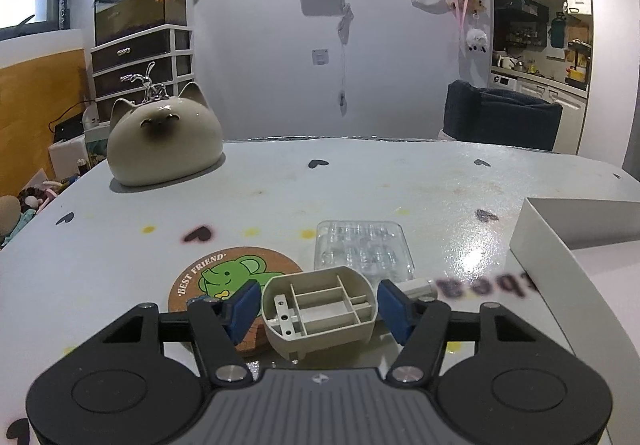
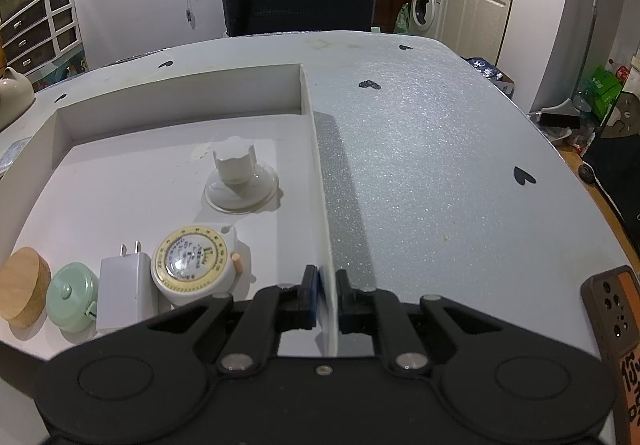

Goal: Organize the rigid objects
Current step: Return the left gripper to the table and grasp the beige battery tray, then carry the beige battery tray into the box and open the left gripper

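Note:
A beige plastic housing (image 1: 320, 337) with inner ribs lies partly on a round cork coaster (image 1: 216, 277) printed with a green elephant. My left gripper (image 1: 318, 305) has its blue pads against both sides of the housing. In the right wrist view my right gripper (image 2: 326, 297) is shut on the near end of the right wall of a white box (image 2: 316, 149). Inside the box lie a suction-cup knob (image 2: 240, 177), a round tape measure (image 2: 192, 265), a white plug adapter (image 2: 126, 289), a small green pot (image 2: 72, 297) and a wooden disc (image 2: 24, 285).
Behind the housing lies a clear blister tray (image 1: 360, 249) with a small white cylinder (image 1: 418, 287) beside it. A ceramic cat (image 1: 164, 141) stands at the far left. The white box (image 1: 560, 277) fills the right. An orange-and-brown case (image 2: 612, 309) lies near the right edge; a dark chair (image 2: 300, 5) stands behind the table.

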A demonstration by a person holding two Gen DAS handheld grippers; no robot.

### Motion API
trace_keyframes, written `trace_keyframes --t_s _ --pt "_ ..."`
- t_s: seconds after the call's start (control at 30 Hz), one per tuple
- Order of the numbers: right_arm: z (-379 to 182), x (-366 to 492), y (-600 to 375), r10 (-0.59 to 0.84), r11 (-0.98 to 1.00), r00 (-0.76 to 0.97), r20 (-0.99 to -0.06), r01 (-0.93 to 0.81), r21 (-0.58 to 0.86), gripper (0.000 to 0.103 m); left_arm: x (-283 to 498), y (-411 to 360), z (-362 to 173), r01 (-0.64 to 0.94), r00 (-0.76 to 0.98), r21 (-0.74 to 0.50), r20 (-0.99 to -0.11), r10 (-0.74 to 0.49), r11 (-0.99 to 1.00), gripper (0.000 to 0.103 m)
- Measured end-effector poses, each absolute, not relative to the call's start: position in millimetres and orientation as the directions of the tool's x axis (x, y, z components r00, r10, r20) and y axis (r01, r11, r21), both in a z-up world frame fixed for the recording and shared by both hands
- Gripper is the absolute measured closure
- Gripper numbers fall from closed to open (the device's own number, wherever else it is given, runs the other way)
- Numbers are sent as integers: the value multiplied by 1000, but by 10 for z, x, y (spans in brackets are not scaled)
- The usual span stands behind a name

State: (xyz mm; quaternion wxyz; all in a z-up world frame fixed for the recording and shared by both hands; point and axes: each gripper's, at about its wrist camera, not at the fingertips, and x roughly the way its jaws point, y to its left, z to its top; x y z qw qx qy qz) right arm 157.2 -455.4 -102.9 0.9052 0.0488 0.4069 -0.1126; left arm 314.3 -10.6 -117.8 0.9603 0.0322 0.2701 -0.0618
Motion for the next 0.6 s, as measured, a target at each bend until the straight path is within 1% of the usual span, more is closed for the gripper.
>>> trace_keyframes --t_s 0.4,0.6 --pt "-1031 1577 -4560 -162 970 645 -747 244 0 93 3175 -84 -1218 140 842 9 -527 -114 990 39" --pt "-1032 1575 -4559 -161 970 646 -746 244 1 93 3032 -14 -1184 102 850 -52 -513 -114 993 39"
